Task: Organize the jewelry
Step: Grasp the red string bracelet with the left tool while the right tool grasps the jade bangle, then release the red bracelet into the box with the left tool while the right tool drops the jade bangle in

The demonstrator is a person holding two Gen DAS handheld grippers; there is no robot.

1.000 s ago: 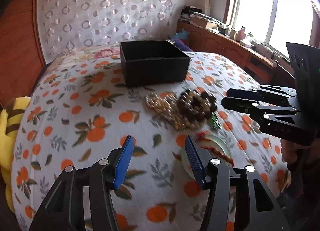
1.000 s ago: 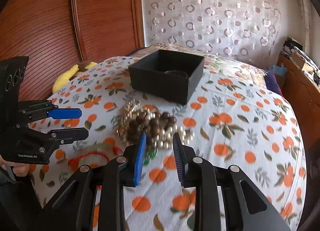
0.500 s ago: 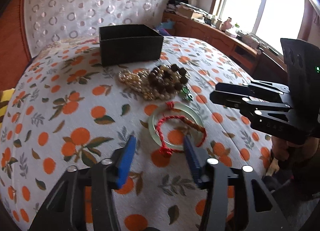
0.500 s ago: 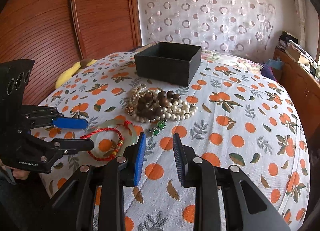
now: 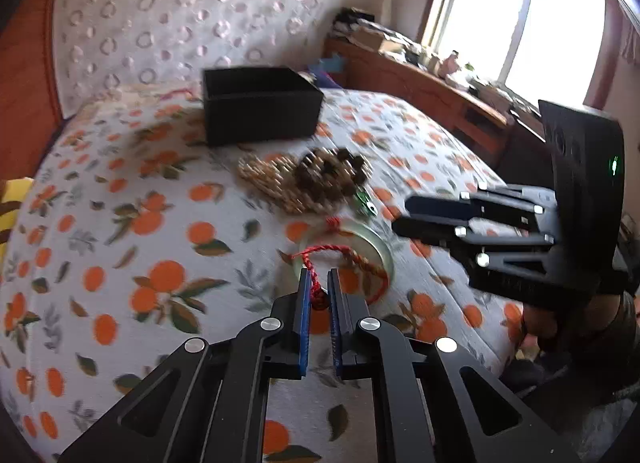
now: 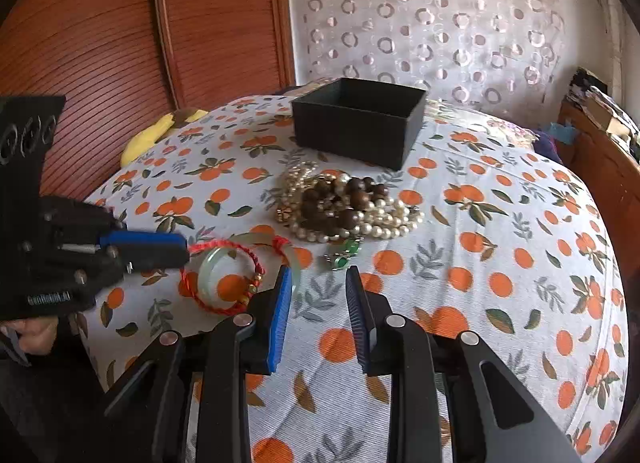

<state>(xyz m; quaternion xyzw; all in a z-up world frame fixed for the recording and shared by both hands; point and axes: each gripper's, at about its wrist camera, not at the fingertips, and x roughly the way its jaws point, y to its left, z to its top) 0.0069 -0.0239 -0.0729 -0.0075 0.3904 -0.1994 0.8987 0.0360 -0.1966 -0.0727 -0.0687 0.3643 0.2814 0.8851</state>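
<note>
Left gripper (image 5: 318,283) now narrowed from wide apart, pinching the red cord bracelet (image 5: 344,259) lying on the green bangle (image 6: 212,267), bedspread (image 5: 160,223) beneath, right gripper (image 6: 318,283) spread apart above, black box (image 6: 358,119) beyond the bead pile (image 6: 344,203).
</note>
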